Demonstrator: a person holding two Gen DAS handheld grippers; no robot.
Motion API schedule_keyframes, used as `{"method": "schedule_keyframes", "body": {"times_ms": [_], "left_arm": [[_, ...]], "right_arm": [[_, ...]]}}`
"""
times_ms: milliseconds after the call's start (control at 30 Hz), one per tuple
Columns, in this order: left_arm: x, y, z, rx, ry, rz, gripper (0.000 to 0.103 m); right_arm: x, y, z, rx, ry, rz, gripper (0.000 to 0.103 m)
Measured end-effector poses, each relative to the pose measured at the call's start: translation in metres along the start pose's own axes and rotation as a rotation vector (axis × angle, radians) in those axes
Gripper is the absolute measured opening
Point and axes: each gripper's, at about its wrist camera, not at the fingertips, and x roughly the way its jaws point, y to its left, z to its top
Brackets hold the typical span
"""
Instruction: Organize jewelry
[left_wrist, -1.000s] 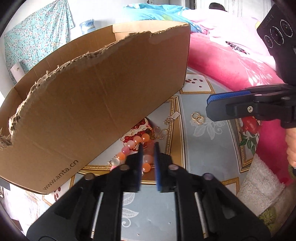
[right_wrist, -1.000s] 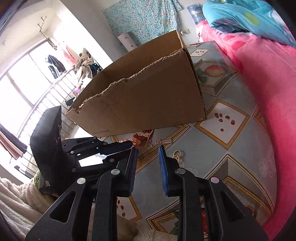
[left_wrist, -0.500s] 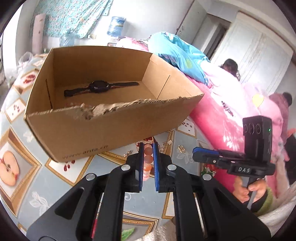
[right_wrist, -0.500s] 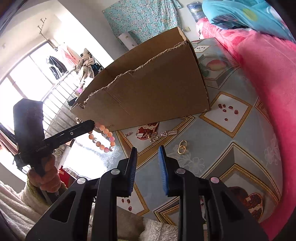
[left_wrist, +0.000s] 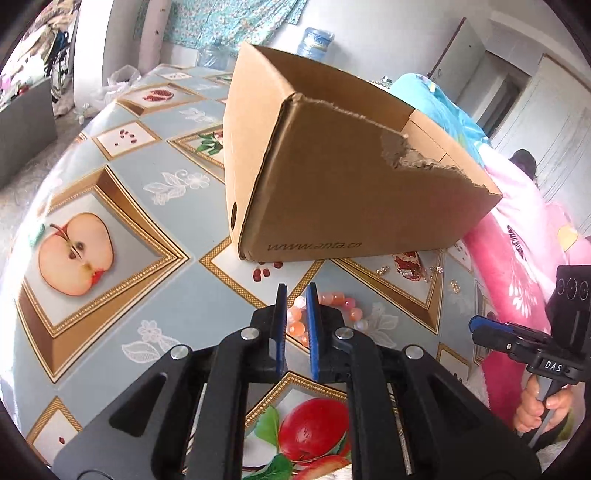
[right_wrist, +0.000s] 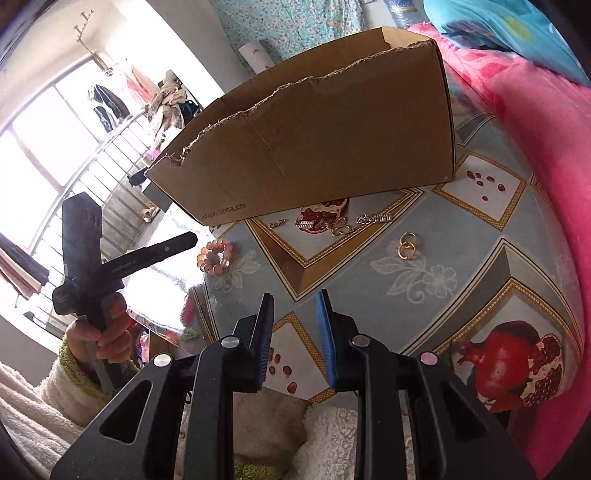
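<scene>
a table (left_wrist: 177, 317) covered with a fruit-print cloth is seen from two hand-held grippers. a torn-edged cardboard box (right_wrist: 314, 147) is set on the table, open side up, with a pink blanket (right_wrist: 535, 147) bunched along the table's far edge beside it.

the left gripper (left_wrist: 295, 317) is held above the table in front of the box. its blue pads are drawn nearly together, and orange and pink beads of a bracelet (left_wrist: 347, 306) are pinched between them. the rest of the loop is seen just past the right finger. in the right wrist view the bracelet is seen at the tip of that gripper, near the box's front corner and outside the box. whether its lower beads touch the cloth cannot be told. the gripper's handle is wrapped by the left hand (right_wrist: 107, 336), which comes out of a fleecy white sleeve.

the right gripper (right_wrist: 293, 317) is held over the table's near edge, its jaws parted with nothing between them.

on the cloth just in front of the box, a pair of linked gold rings (right_wrist: 406, 249) is laid, and a row of small metal charms (right_wrist: 373, 218) is spread between the rings and the box.
</scene>
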Motion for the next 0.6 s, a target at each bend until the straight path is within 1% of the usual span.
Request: {"method": "schedule_keyframes", "body": {"times_ms": [67,100,133,167,233,267,300,400,467,600], "left_arm": [[-0.005,-0.006,0.001,0.027,-0.02,-0.01,0.009],[-0.006,-0.011,0.002,0.041,-0.026,-0.02,0.009],[-0.005,-0.017,0.002,0.059,-0.03,-0.031,0.009],[-0.004,-0.023,0.003,0.083,-0.029,-0.04,0.009],[0.001,-0.036,0.001,0.14,-0.022,-0.046,0.01],[0.005,-0.042,0.0,0.17,-0.012,-0.04,0.011],[0.01,-0.049,-0.002,0.203,0.003,-0.024,0.015],[0.029,-0.067,-0.001,0.267,0.036,0.024,0.017],[0.039,-0.076,0.002,0.289,0.048,0.045,0.017],[0.057,-0.089,0.006,0.298,0.072,0.046,0.016]], "right_arm": [[-0.002,0.003,0.0,-0.008,-0.007,-0.022,0.025],[-0.002,0.005,0.001,-0.009,-0.01,-0.035,0.027],[-0.003,0.005,0.001,-0.008,-0.013,-0.049,0.031],[-0.003,0.004,0.002,-0.007,-0.015,-0.062,0.033],[-0.003,0.003,0.001,-0.008,-0.018,-0.092,0.033],[-0.002,0.002,0.0,-0.009,-0.018,-0.104,0.033],[-0.001,0.0,0.001,-0.009,-0.018,-0.113,0.033],[0.002,-0.005,0.004,-0.005,-0.015,-0.115,0.033],[0.005,-0.006,0.005,-0.011,-0.016,-0.119,0.033],[0.012,-0.012,0.005,-0.015,-0.007,-0.11,0.033]]}}
